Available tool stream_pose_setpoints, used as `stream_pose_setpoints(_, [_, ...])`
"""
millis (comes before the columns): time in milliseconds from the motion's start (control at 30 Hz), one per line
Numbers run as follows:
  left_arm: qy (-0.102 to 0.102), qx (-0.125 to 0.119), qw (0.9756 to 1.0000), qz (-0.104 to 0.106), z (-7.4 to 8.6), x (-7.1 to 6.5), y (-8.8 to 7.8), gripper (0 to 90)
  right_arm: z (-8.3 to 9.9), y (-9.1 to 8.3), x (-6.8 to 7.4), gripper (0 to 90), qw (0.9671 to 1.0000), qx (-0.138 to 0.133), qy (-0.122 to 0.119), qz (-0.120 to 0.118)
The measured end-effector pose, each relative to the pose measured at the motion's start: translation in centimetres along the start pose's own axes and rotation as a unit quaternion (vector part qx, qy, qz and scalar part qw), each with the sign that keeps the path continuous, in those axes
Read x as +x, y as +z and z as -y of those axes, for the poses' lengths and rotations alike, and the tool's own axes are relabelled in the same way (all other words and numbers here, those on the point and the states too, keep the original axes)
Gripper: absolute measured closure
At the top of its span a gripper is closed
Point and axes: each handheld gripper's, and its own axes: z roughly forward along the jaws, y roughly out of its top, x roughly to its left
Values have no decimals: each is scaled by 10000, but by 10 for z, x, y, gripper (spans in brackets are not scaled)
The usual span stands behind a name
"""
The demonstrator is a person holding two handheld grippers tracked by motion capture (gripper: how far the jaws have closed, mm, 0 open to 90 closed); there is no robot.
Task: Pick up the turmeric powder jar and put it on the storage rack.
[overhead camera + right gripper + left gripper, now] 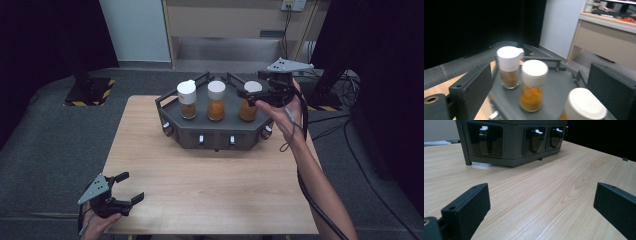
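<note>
A: Pale wooden bench (210,185) on grey carpet, dark curtains at both sides, a beige cabinet (225,25) behind.

B: Left gripper (131,189) low at the near left corner, spread wide over bare wood, holding nothing. Right gripper (252,96) raised over the rightmost jar (248,107), spread wide, clasping nothing.

A: Dark grey rack (215,131) at the far middle of the bench, carrying three white-capped jars. Brown powder in the left jar (188,100), orange in the middle jar (216,101) and the rightmost.

rack (215,131) – far on table (210,190) | three jars on it – side by side
</note>
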Motion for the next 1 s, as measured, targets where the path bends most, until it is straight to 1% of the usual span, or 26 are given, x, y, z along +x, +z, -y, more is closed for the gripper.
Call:
stream_pose_setpoints(133, [7, 0, 10000, 4, 0, 0, 0, 0, 7, -12, 12, 56, 9998, -25, -158, -128])
stream_pose_setpoints(200, [5, 3, 10000, 3, 0, 0, 0, 0, 12, -17, 15, 55, 9996, -36, -145, -248])
stream_pose_setpoints(300, [11, 8, 10000, 9, 0, 0, 0, 0, 22, -25, 19, 54, 9992, -81, -148, -359])
stream_pose_setpoints(433, [7, 11, 10000, 7, 0, 0, 0, 0, 35, -36, 24, 54, 9988, -110, -158, -451])
stream_pose_setpoints(567, [3, 11, 10000, 5, 0, 0, 0, 0, 48, -47, 28, 53, 9987, -149, -118, -479])
stream_pose_setpoints(733, [15, 19, 10000, 3, -1, -1, 0, 0, 68, -61, 33, 53, 9988, -138, -94, -455])
stream_pose_setpoints(800, [11, 20, 10000, 4, -1, 0, 1, 0, 77, -67, 37, 53, 9991, -143, -100, -381])
stream_pose_setpoints(867, [15, 25, 10000, 1, -1, -1, 1, 0, 85, -71, 38, 52, 9992, -138, -85, -366])
stream_pose_setpoints(1000, [14, 26, 10000, 2, -1, -1, 1, 0, 106, -80, 41, 51, 9994, -149, 28, -322])
